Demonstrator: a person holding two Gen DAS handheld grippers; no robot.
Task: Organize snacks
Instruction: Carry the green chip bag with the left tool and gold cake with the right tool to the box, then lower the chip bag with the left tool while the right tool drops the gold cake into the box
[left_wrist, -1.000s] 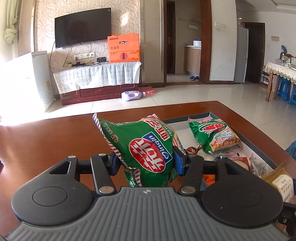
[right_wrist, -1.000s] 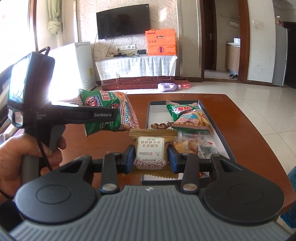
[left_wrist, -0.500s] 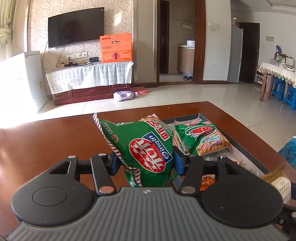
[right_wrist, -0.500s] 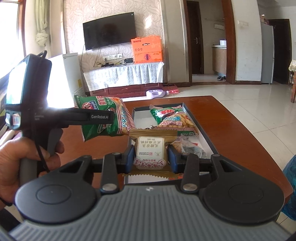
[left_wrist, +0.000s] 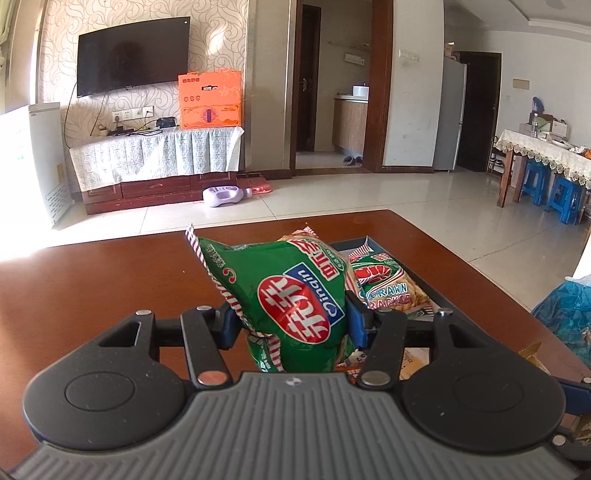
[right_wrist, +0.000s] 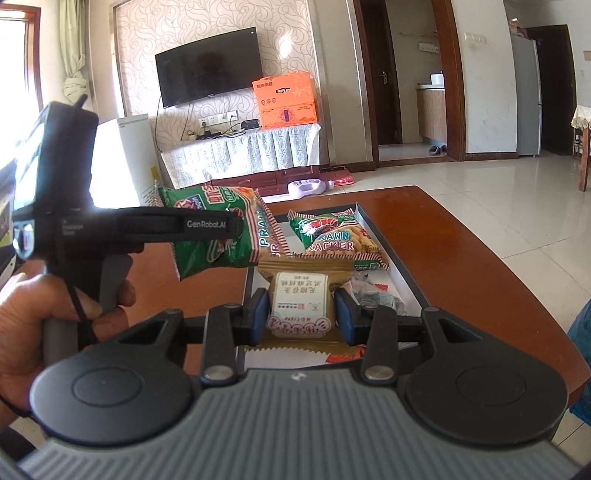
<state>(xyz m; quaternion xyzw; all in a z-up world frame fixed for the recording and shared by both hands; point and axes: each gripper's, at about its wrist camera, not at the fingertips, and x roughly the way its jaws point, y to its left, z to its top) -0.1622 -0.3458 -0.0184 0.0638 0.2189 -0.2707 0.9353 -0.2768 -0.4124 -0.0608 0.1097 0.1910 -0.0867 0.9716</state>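
My left gripper (left_wrist: 288, 321) is shut on a green prawn cracker bag (left_wrist: 284, 295) and holds it above the table at the tray's left edge; the bag also shows in the right wrist view (right_wrist: 218, 229). My right gripper (right_wrist: 300, 314) is shut on a small gold-wrapped pastry (right_wrist: 301, 302) over the near end of the dark-rimmed tray (right_wrist: 391, 251). A second green prawn cracker bag (right_wrist: 336, 238) lies in the tray's far half, and also shows in the left wrist view (left_wrist: 388, 288). Several small wrapped snacks (right_wrist: 373, 291) lie in the tray's middle.
The brown wooden table (left_wrist: 92, 288) carries the tray. A blue plastic bag (left_wrist: 565, 306) sits off the table's right side. The hand-held left gripper's body (right_wrist: 55, 221) stands at the left of the right wrist view.
Both grippers have shifted to the right and a bit forward with their snacks. The left gripper's bag now stands closer to the tray and hides more of it.
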